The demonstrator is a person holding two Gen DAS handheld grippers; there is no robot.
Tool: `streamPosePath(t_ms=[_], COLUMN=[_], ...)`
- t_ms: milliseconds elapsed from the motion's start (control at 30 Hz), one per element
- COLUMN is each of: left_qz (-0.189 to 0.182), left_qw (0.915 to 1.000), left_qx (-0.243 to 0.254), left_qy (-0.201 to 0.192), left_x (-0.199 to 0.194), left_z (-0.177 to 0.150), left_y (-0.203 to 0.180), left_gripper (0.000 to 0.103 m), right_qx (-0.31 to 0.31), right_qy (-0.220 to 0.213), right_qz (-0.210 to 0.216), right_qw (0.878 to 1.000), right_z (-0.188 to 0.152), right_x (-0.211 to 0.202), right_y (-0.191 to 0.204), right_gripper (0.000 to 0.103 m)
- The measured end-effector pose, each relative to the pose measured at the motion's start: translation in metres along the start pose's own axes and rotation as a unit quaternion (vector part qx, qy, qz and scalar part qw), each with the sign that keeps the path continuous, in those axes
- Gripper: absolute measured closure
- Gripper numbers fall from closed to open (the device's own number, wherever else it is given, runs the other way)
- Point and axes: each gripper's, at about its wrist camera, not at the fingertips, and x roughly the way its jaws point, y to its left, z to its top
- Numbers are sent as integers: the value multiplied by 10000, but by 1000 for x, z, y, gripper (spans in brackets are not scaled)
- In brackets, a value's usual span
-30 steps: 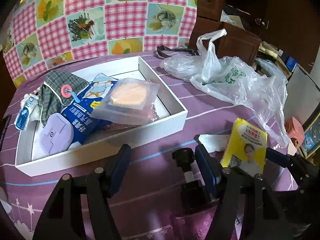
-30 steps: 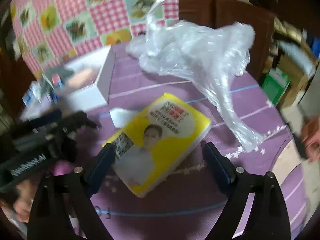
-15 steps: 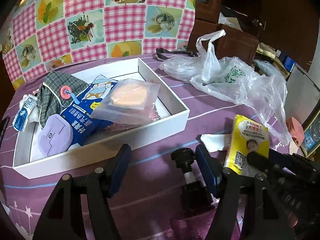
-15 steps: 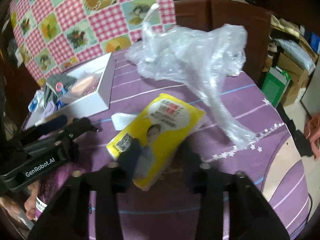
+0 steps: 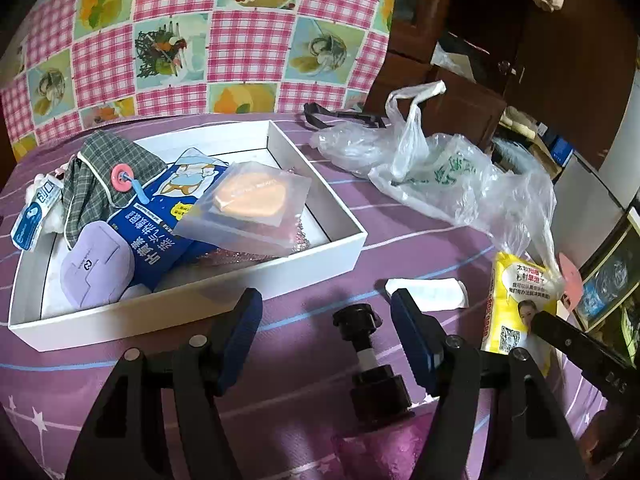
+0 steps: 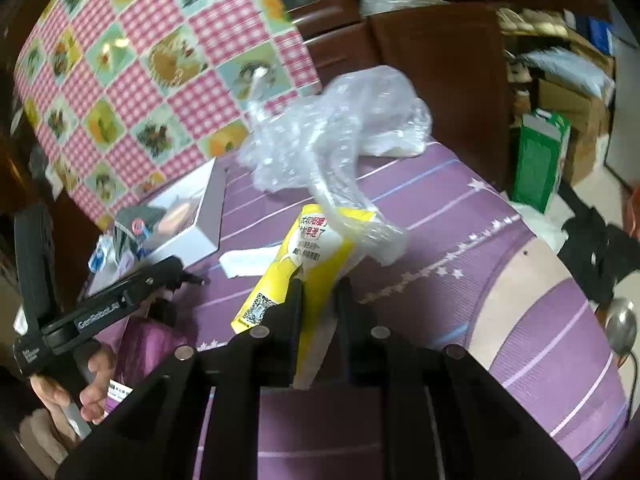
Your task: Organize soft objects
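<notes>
Hidden: the lower end of the yellow tissue pack (image 6: 316,264) is covered by the right gripper (image 6: 318,296); its top edge is draped by the clear plastic bag (image 6: 340,148)
Blurred: the bag is smeared in the right wrist view
Right gripper: clenched on the yellow tissue pack; the pack is held tilted above the purple tablecloth (image 6: 460,216)
Left gripper (image 5: 326,316): fingers spread; nothing is held
White box (image 5: 320,258): a plaid cloth (image 5: 104,172), a blue packet (image 5: 164,220), a purple case (image 5: 96,264) and a bagged orange pad (image 5: 250,200) are contained
</notes>
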Motion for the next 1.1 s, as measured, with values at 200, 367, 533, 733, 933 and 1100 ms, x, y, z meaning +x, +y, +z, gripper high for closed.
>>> streamPosePath(t_ms=[200,367,533,733,933,1100], left_qz=[28,-200,227,64,351,630], left_qw=[9998,9995,9979,9903,9816,9769], left_qx=[60,-118,248,-207,-201,-173], left_qy=[177,192,560,1376,1866,2032], left_x=[0,-12,5,46,73,82], left_z=[4,17,42,44,37,36], left_y=[-3,-19,-51,-59,-78,-88], left_gripper=[36,36,36,36,36,30], right_qx=[347,520,641,795,721,823], right_qy=[79,-70,-116,-286,-342,-363], right_qz=[192,93,175,193,241,227], right_qw=[9992,9986,9977,9962,9965,9957], right_z=[5,10,16,17,15,15], right_x=[13,11,15,9,3,2], right_y=[-14,-25,-31,-37,-33,-38], right_gripper=[85,85,85,85,85,85])
